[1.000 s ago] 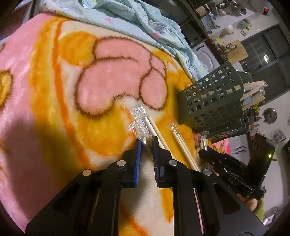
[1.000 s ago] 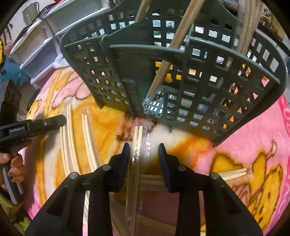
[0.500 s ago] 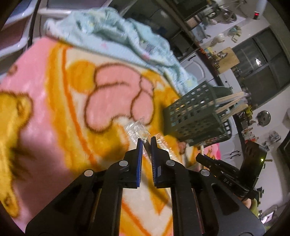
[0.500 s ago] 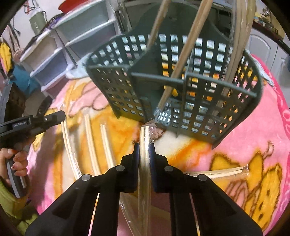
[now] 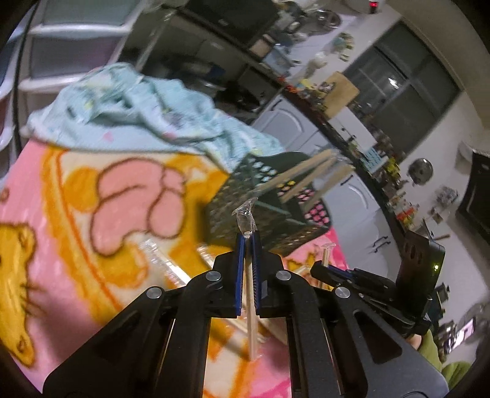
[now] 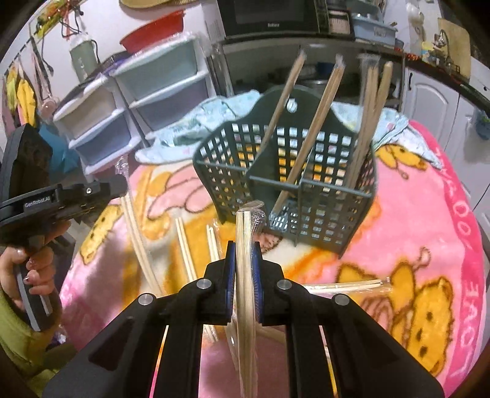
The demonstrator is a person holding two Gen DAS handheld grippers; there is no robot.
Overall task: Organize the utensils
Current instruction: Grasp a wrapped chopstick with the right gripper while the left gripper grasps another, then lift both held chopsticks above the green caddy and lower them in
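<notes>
Right gripper (image 6: 243,245): jaws closed down to a narrow gap, pads pressing on a wrapped pair of chopsticks (image 6: 245,275). The pair runs lengthwise between the fingers; its clear-wrapped tip sticks out past the fingertips, toward the green utensil basket (image 6: 306,214). The pair appears raised off the blanket.

Left gripper (image 5: 247,245): jaws all but shut, clamped on a second wrapped pair of chopsticks (image 5: 251,294). The crinkled end of the wrapper pokes up just beyond the fingertips; the sticks hang down behind the pads. In the right wrist view this same gripper (image 6: 121,186) is at the left edge, held by a hand (image 6: 36,269) with a green sleeve, wrapper tip standing above its nose.

Basket: slotted, divided into compartments, standing upright on the pink-and-yellow cartoon blanket (image 6: 428,245). Several chopsticks (image 6: 318,122) already lean in it: some in the middle section, a wrapped bundle at the right wall.

Loose on the blanket: several more wrapped pairs (image 6: 183,245) lying left of the basket, roughly parallel; another pair (image 6: 346,286) lying crosswise to the right of the right gripper.

Beyond: a crumpled light-blue cloth (image 5: 137,116) at the blanket's far edge; plastic drawer units (image 6: 137,101) behind; a microwave (image 6: 269,15) above.
</notes>
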